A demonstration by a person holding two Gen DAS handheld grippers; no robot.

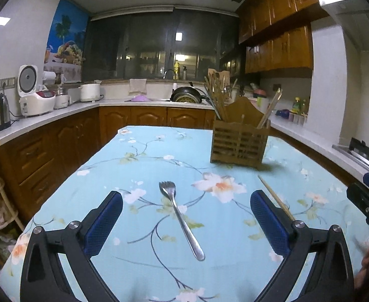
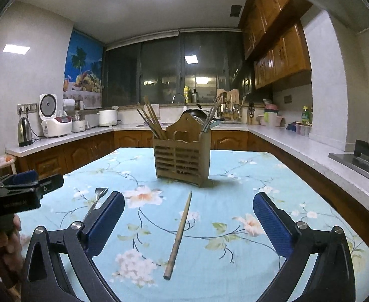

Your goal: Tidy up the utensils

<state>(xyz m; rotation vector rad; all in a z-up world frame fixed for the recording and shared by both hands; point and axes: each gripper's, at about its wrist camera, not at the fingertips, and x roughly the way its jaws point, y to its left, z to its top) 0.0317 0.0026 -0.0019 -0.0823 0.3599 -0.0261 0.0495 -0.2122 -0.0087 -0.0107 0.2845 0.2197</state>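
Left wrist view shows our left gripper [image 1: 186, 216] with its jaws spread wide and nothing pressed between the blue pads [image 1: 104, 224]. A metal fork [image 1: 180, 217] lies flat on the floral cloth [image 1: 139, 166] in the gap between the fingers, tines pointing away from us, handle toward us, touching neither pad. Just past the right-hand finger we see a wooden chopstick [image 1: 276, 197] lying slantwise on the cloth, partly hidden by that finger. Farther back, to the right of centre, stands the wooden holder [image 1: 238, 142], upright, with chopsticks [image 1: 215, 95] poking out of its left part and a few more from its right part. At the right edge we catch a piece of our right gripper [image 1: 368, 201], blurred.

From the right wrist, our right gripper [image 2: 188, 220] is likewise wide open and holds nothing. The chopstick [image 2: 179, 235] lies on the cloth [image 2: 234, 201] between its fingers, thin end pointing to the holder [image 2: 181, 161], thick end near us, clear of both pads. The holder stands straight ahead, well apart from the chopstick tip. At the left, part of the fork [image 2: 96, 200] shows behind the left-hand finger, and beyond it we see our left gripper [image 2: 28, 186] with a hand [image 2: 13, 234] below it. Counters [image 2: 297, 141] run round the room behind the table.
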